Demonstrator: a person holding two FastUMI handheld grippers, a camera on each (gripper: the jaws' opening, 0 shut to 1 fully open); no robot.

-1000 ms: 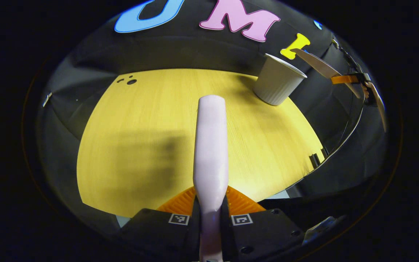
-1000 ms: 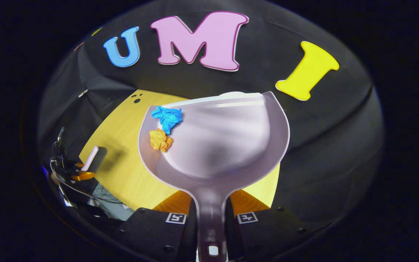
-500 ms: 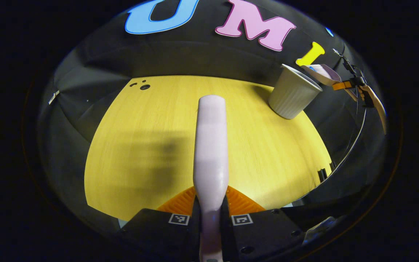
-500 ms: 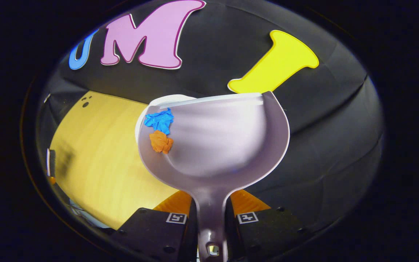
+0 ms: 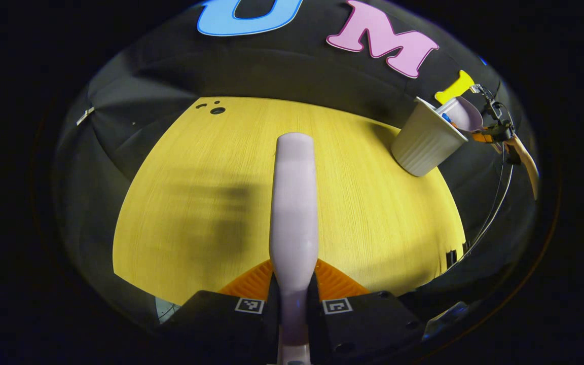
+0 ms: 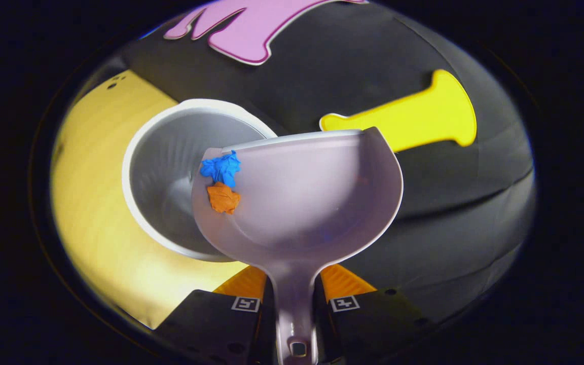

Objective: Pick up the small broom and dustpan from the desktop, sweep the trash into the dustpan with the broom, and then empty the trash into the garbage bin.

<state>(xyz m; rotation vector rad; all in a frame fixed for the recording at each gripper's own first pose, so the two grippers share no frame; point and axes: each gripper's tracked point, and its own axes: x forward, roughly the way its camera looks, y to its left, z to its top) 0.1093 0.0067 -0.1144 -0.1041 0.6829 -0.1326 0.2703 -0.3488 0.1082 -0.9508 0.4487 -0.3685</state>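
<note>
In the left gripper view, the left gripper [image 5: 294, 284] is clamped on the pale lilac handle of the small broom [image 5: 294, 203], both fingers pressing its narrow neck from either side. The handle runs straight ahead above the yellow wooden desktop [image 5: 195, 203], and its rounded end points toward the far edge. The bristles cannot be seen from here. A soft shadow lies on the wood to the left of the handle. Near the far right corner of the desktop stands the garbage bin [image 5: 426, 144], a ribbed white cup-shaped tub, upright.

In the right gripper view, the right gripper [image 6: 294, 296] grips the stem of the lilac dustpan [image 6: 317, 203], one finger on each side of the handle. The pan is raised with its front lip over the bin's open mouth; the bin's white rim [image 6: 135, 147] curves round behind and to the left of the pan, and its grey inside looks empty, though the pan hides part of it. Two crumpled paper balls sit inside the pan against its left wall, touching each other: a blue paper ball [image 6: 221, 169] nearer the lip and an orange paper ball [image 6: 223, 197] just behind it. In the left gripper view the same pan appears small at the bin's rim, held by the far gripper
</note>
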